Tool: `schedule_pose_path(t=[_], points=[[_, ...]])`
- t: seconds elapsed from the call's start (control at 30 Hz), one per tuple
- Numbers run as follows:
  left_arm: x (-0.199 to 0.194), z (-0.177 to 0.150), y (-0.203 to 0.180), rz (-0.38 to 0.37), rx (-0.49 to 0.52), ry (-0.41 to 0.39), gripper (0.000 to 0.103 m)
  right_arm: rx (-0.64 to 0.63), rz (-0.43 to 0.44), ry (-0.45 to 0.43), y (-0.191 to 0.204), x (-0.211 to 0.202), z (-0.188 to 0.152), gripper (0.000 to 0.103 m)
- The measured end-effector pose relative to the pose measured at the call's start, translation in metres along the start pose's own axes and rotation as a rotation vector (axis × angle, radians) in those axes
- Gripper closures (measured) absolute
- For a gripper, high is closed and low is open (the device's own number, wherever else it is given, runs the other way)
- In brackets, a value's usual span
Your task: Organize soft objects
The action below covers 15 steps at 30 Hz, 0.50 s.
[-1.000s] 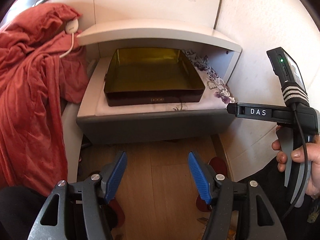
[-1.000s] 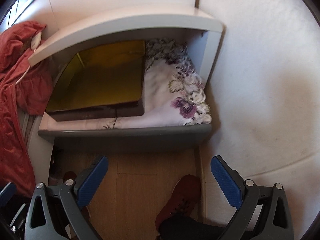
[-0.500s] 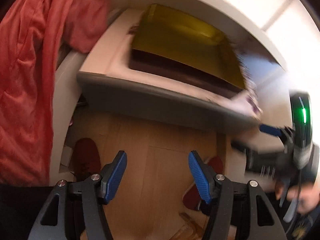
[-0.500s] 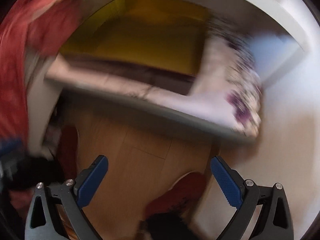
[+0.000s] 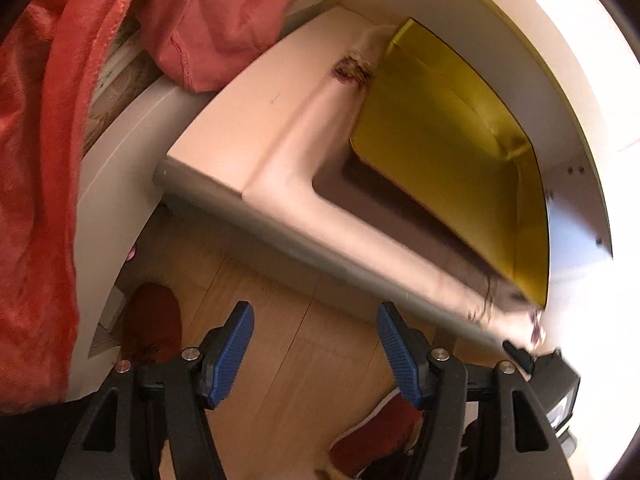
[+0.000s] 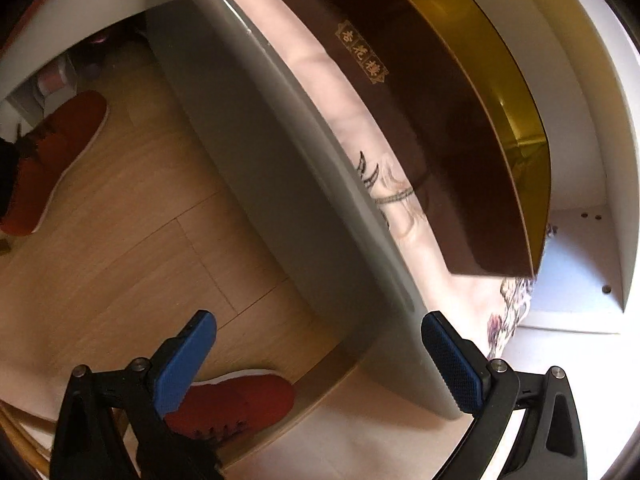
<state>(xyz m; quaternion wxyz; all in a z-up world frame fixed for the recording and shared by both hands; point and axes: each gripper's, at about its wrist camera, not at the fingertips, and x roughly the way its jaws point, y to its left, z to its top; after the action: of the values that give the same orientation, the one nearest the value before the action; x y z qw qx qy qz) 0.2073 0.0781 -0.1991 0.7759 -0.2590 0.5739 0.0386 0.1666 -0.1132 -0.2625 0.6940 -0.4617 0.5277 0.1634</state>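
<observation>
Glossy amber plastic box (image 5: 452, 152) on smooth floral cloth (image 6: 404, 208).
</observation>
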Motion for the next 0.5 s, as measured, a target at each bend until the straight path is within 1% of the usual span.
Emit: schedule_pose_path(t=[0.07,0.23,0.3,0.37,0.5], points=[[0.005,0.006,-0.001,0.003,-0.005,-0.001,0.038,-0.005,0.014,0.001,0.006,0.002,-0.001,0.000],[0.017,0.015,0.003,0.027,-0.029,-0.004,0.038,-0.060,-0.024,-0.003,0.015,0.009,-0.004,0.000],[0.022,0.016,0.005,0.047,-0.033,-0.001,0.038,-0.101,-0.041,0.003,0.028,0.009,-0.007,0.000],[0.026,0.018,0.005,0.052,-0.038,0.002,0.038,-0.148,-0.055,0.013,0.037,0.010,-0.013,0.000],[0.028,0.016,0.002,0.076,-0.022,0.002,0.038,-0.176,-0.039,0.020,0.051,0.011,-0.020,0.000]])
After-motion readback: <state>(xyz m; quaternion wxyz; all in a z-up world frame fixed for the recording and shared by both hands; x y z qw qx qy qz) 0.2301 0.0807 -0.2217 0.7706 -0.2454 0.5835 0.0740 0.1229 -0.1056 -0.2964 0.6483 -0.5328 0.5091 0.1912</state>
